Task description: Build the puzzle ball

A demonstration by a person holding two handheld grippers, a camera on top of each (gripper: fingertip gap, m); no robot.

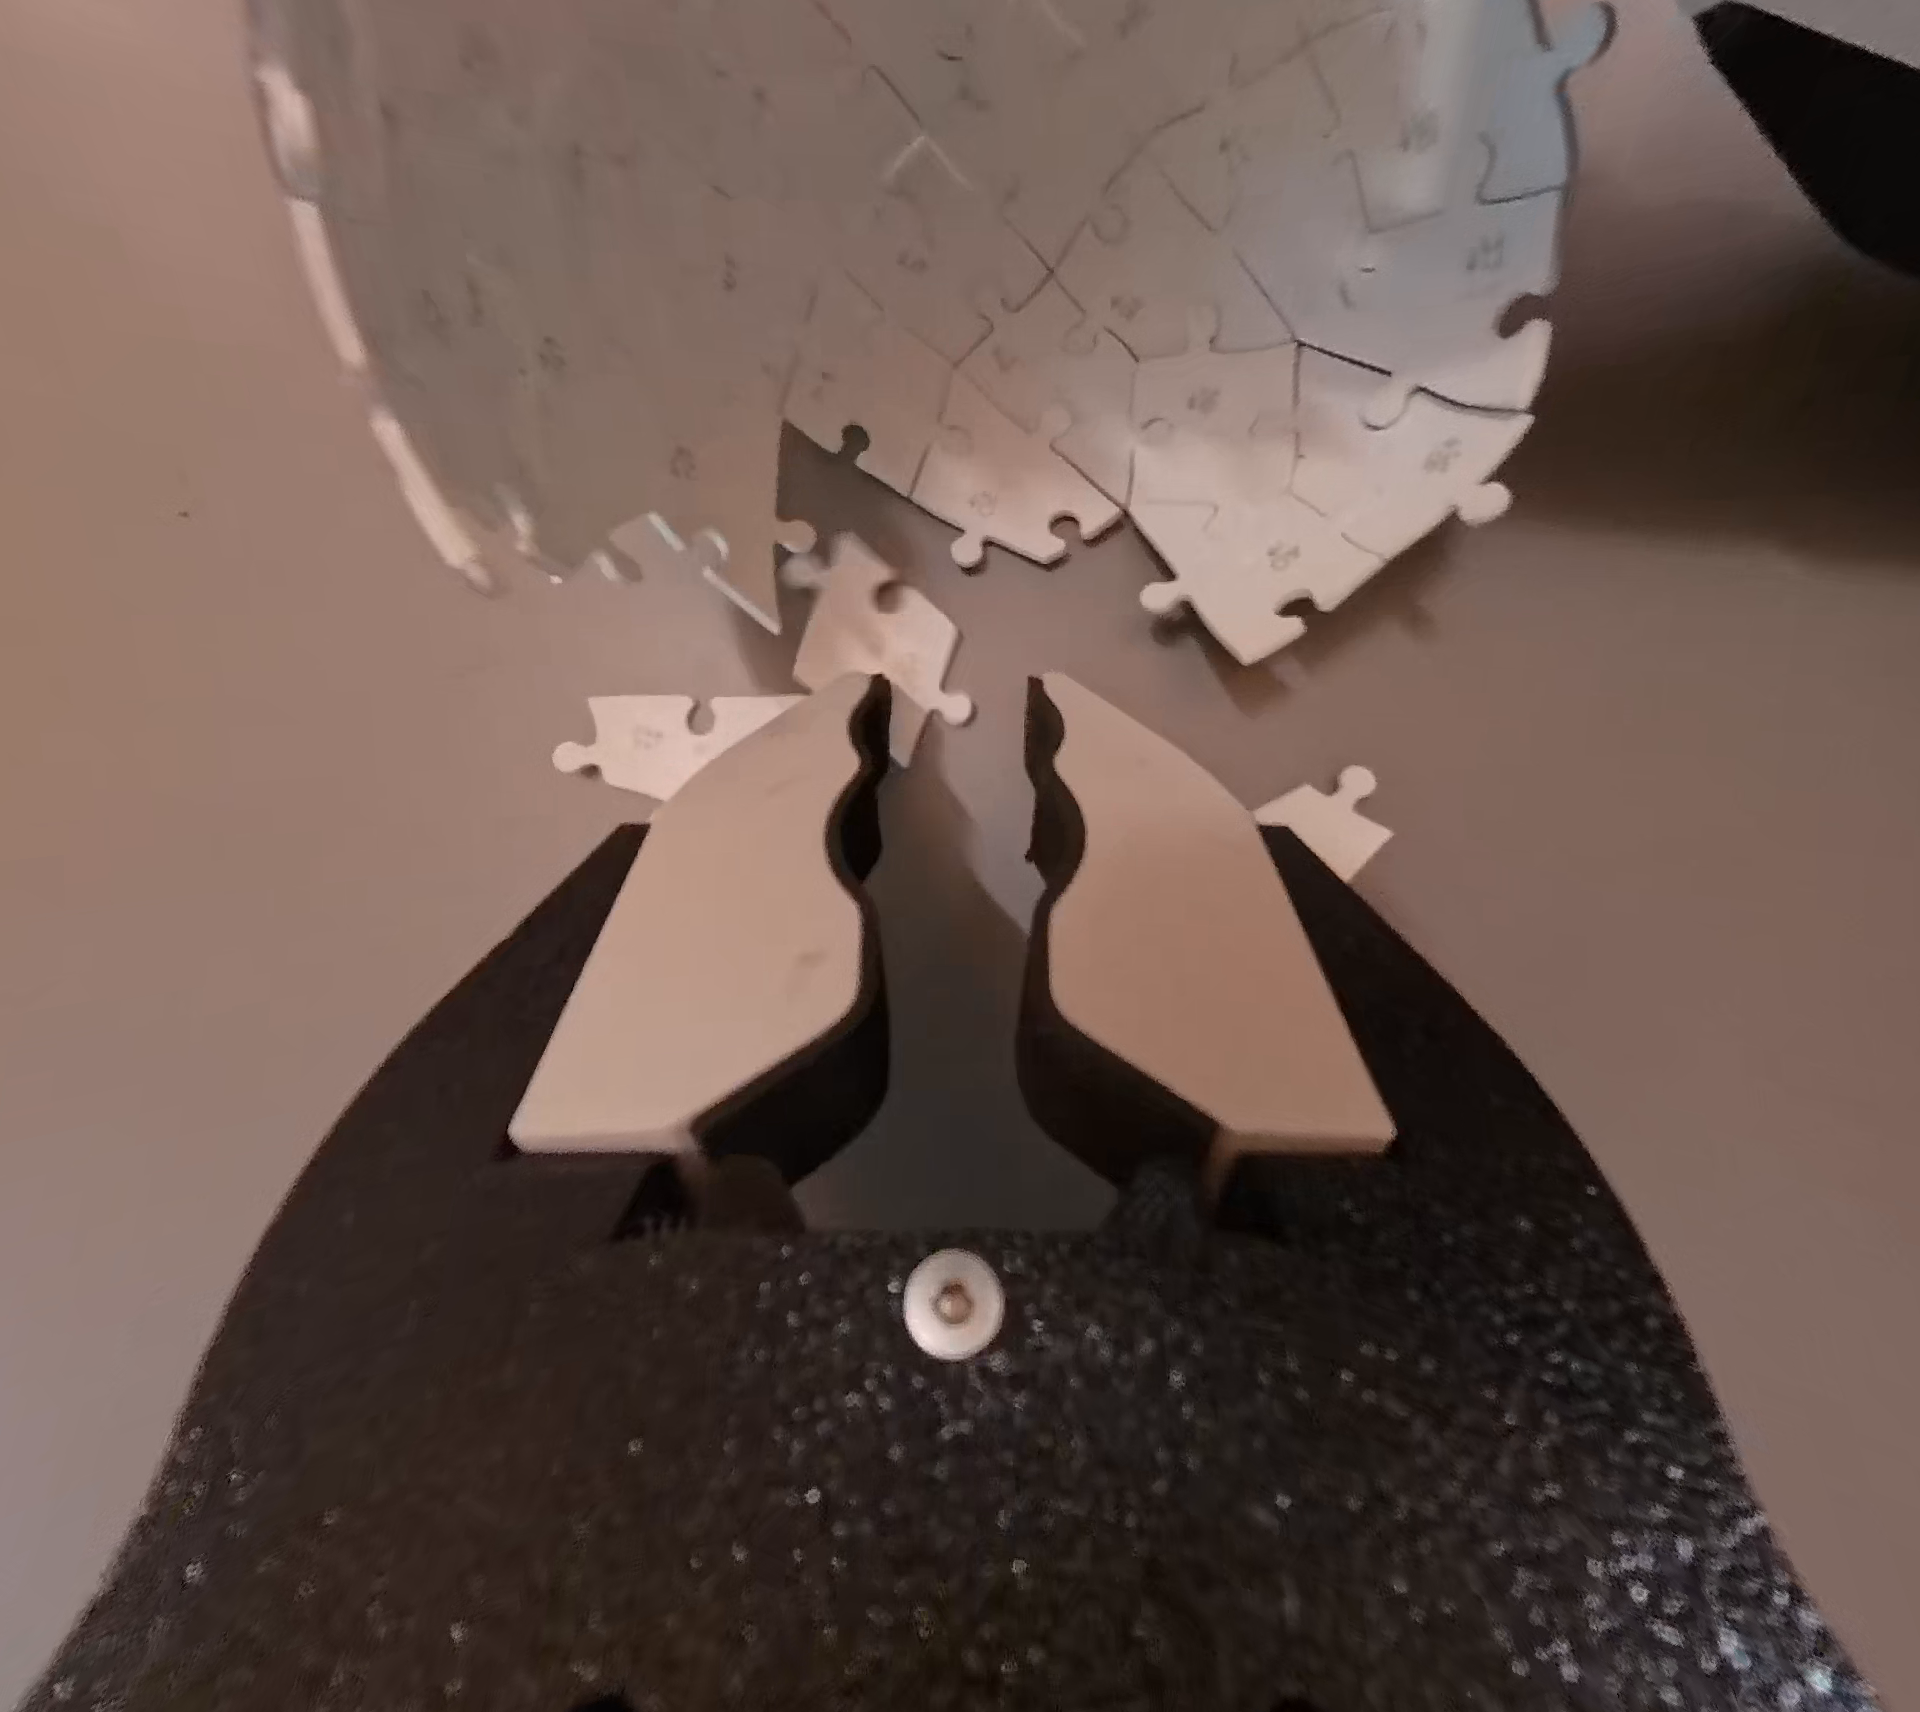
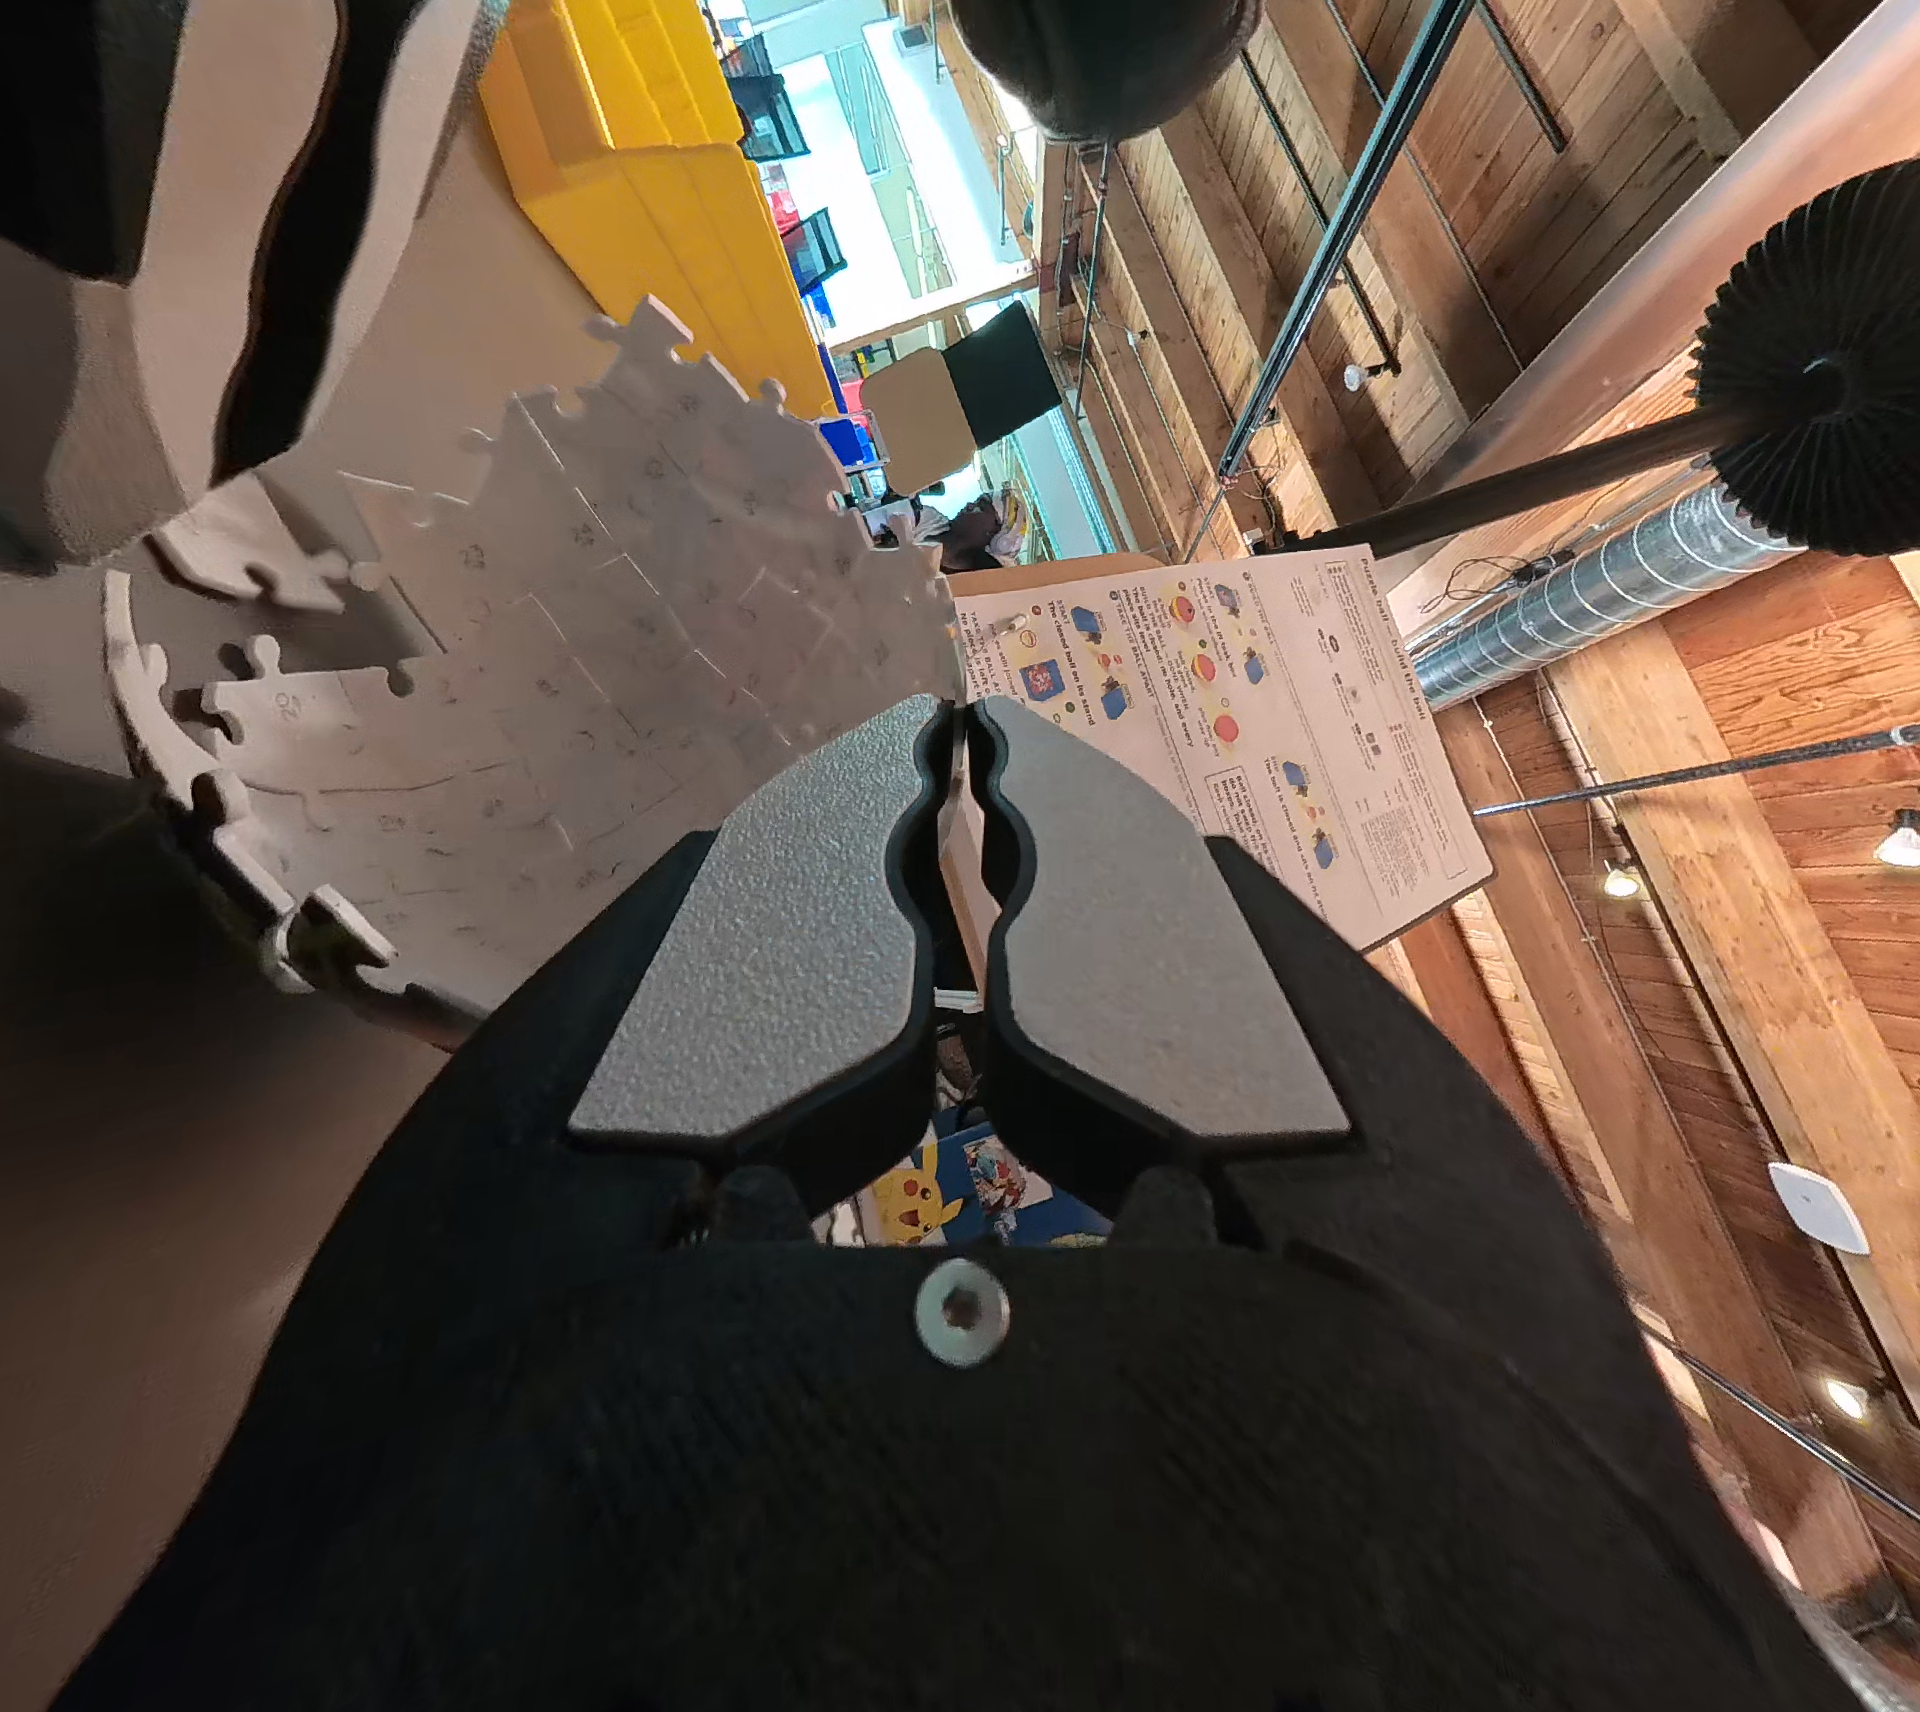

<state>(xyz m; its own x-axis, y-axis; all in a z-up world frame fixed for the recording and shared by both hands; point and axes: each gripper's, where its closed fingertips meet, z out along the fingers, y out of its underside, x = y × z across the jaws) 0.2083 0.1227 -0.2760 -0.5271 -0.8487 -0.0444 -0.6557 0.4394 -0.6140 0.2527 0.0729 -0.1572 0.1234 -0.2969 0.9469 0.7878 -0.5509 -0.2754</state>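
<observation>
Pick-up of one loose pale-grey curved plastic puzzle piece (image 1: 883, 639) appears to be the step in hand. The left gripper (image 1: 956, 696) is held with its tan-faced fingers (image 1: 748, 893) apart by a moderate gap and nothing between them. That piece lies on the brown table (image 1: 187, 727) just ahead of the fingertips, its near edge hidden behind the left fingertip. Two similar pieces (image 1: 644, 743) lie beside the fingers, one on each side.

For a clean grasp, a low approach is advisable, closing across the piece's body, not on a tab, since thin curved plastic may slip or tilt.

The partly assembled pale-grey puzzle-ball shell (image 1: 935, 156) hangs directly beyond the loose piece, with an open notch in its lower edge. The right gripper (image 2: 961, 712) has its grey fingers nearly together, pinching the shell's jagged rim (image 2: 914, 654) at the tips. Steady support here should ease insertion.
</observation>
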